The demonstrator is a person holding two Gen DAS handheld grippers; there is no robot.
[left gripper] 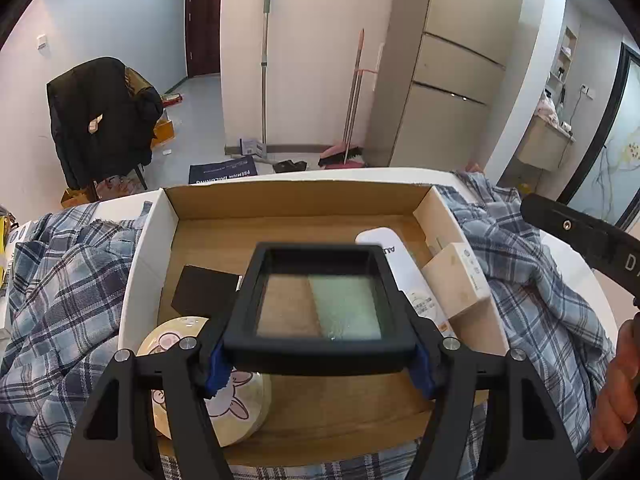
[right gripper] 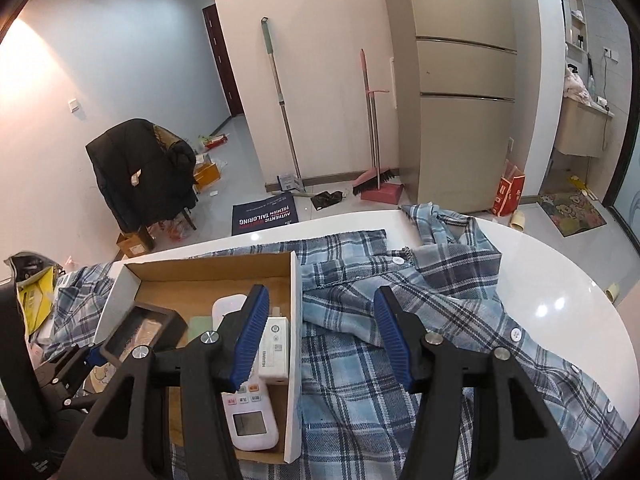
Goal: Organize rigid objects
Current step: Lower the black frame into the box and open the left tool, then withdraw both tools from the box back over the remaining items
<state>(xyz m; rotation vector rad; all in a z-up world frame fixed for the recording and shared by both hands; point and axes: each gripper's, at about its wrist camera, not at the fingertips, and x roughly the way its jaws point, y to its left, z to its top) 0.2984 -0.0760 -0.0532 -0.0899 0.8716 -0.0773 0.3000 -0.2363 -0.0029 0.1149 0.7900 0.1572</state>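
My left gripper is shut on a black framed case with a clear pane, its blue pads pressing on the near corners. It holds the case tilted above the open cardboard box. In the box lie a round tin with a cartoon rabbit, a black square, a white remote and a white carton. My right gripper stands open above the box's right wall and the plaid shirt, with nothing between its pads.
The box rests on a blue plaid shirt spread over a round white table. A yellow bag sits at the left edge. A person's hand shows at the right. Beyond the table are a chair with a black coat, brooms and a fridge.
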